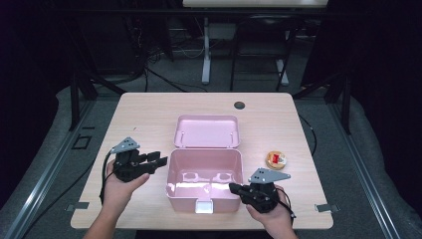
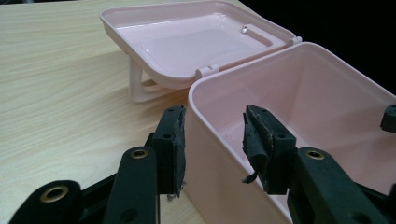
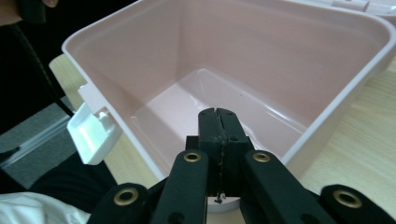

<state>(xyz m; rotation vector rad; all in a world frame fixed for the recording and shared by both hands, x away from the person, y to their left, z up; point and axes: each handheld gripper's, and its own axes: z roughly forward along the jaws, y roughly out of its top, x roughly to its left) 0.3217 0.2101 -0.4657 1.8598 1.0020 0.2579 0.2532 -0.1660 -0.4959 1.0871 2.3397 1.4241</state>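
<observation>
Sitting near the tabletop's front edge: pink box (image 1: 204,180), lid (image 1: 207,131) lying open behind. Right gripper (image 3: 218,122) pressing together on the box's corner rim; left gripper (image 2: 212,140) straddling its left wall (jaws spread, not touching). Farther right, small round tin (image 1: 275,159).

two black grippers are seen: the left gripper (image 1: 158,160) and right gripper (image 1: 233,187), each topped by a grey three-cornered plate and trailed by a black cable. brass-ringed screw holes are spotted along the arms; frayed black pads (image 2: 256,140) are noted.
</observation>
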